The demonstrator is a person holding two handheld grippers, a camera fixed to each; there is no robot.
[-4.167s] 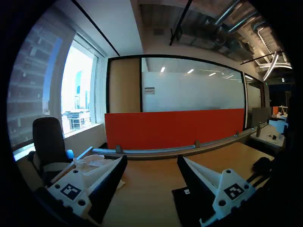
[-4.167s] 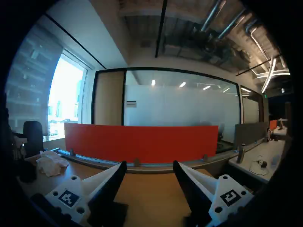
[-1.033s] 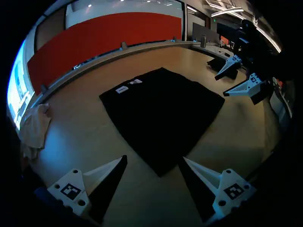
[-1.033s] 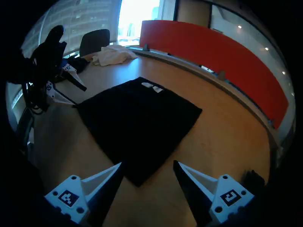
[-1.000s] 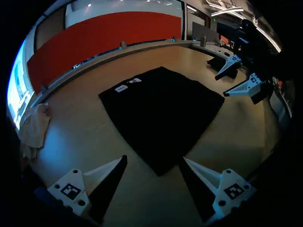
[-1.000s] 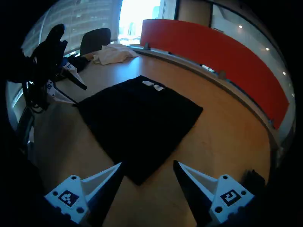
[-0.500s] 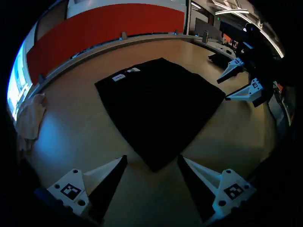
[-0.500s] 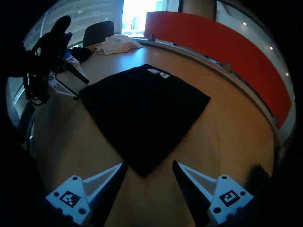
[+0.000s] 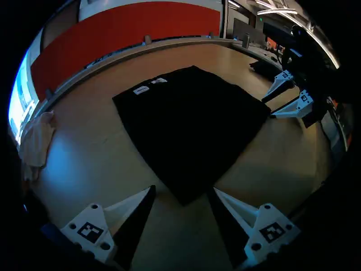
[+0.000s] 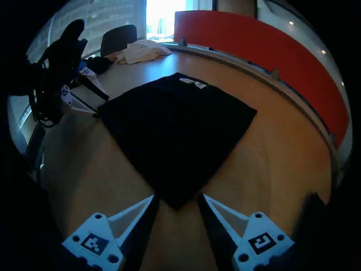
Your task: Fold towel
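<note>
Presently pre-grasp: left gripper (image 9: 181, 189) and right gripper (image 10: 178, 195), both parted, straddle near corners of flat black cloth towel (image 9: 189, 117); next, pinch.

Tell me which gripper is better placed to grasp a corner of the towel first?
Right, narrowly. The right gripper has a corner of the black towel between its open fingers, in a narrower gap. The left gripper straddles its corner more widely.

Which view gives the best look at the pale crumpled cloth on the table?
The right gripper view: the pale cloth lies whole and brightly lit at the far end of the table, its folds plain to see. The left gripper view shows it dim and distorted near the picture's left edge.
</note>
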